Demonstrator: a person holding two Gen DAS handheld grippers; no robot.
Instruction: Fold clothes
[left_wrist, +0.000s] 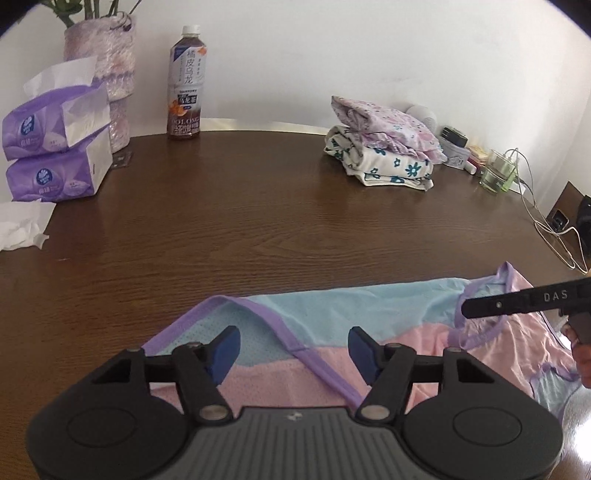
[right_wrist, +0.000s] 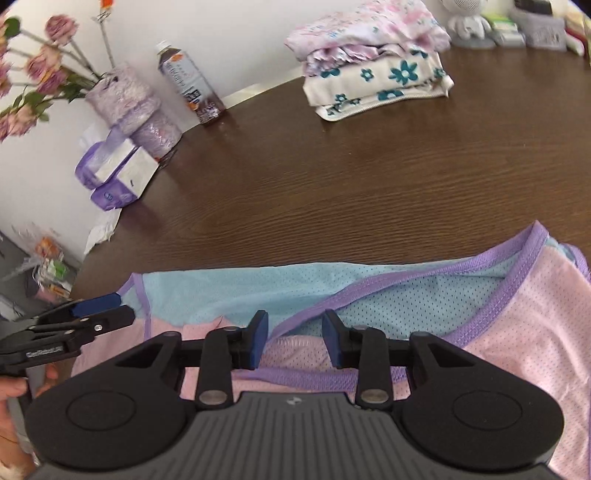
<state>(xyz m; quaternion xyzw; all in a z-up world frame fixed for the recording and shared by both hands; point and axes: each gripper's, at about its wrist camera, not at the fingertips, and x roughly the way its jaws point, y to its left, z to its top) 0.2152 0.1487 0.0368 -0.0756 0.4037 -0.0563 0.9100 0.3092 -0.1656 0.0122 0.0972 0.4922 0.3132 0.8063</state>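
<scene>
Pink-and-blue mesh vest (left_wrist: 369, 325) with purple trim lies spread on the near edge of the brown table (left_wrist: 258, 221), blue panel toward the far side, pink toward the near side. Left claw (left_wrist: 294, 345) hangs over the vest's left armhole, jaws wide, nothing between them. Right claw (right_wrist: 294, 338) hangs over the neckline, jaws part open, also empty; its pads sit just above the purple binding (right_wrist: 314, 376), contact not certain. Far right on the table: a stack of folded floral clothes (left_wrist: 384, 147). Far left: an oolong tea bottle (left_wrist: 185, 81), a vase (left_wrist: 107, 66) and tissue packs (left_wrist: 55, 155). Whether the vest lies flat in a single layer or already doubled over, the views do not settle. Risks, as judged: the mesh is thin and limp, so a claw closing on the binding alone may pinch one layer and drag the other askew; the armhole loop may snag a finger; uneven lift between the two claws would skew the fold line. A charger cable (left_wrist: 543, 221) runs near the vest's right edge and could catch on a sweep.
</scene>
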